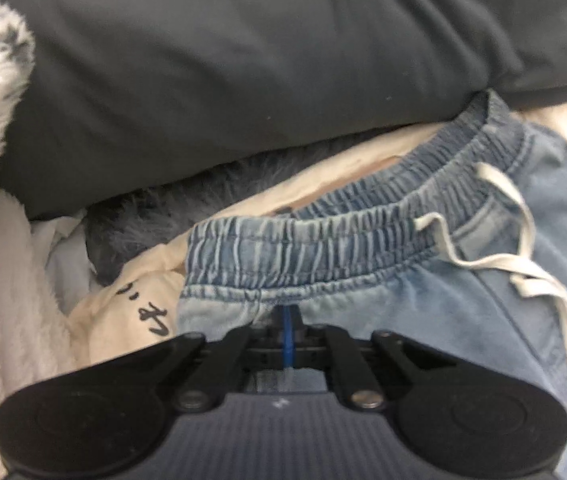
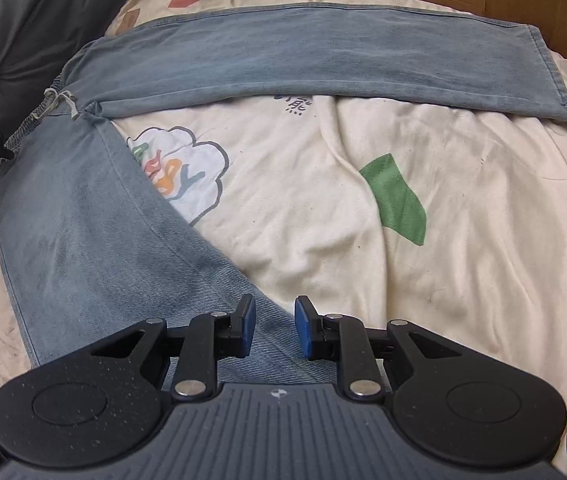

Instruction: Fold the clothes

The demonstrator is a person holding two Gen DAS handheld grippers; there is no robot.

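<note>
Denim jeans (image 1: 363,248) pinched by left tool (image 1: 288,320) (waistband); right tool (image 2: 274,326) open w/ nothing gripped.

One jeans (image 2: 83,240), two grippers (image 2: 271,330)

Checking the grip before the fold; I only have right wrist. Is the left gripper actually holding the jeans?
Observer: Yes. The left gripper is shut on the jeans, pinching denim just below the elastic waistband.
Operator: Drawstring caught in it?
Observer: No. The white drawstring lies loose to the right of the pinch, clear of the jaws.
Operator: Anything crowding that end?
Observer: A dark grey cushion lies just beyond the waistband.
</note>
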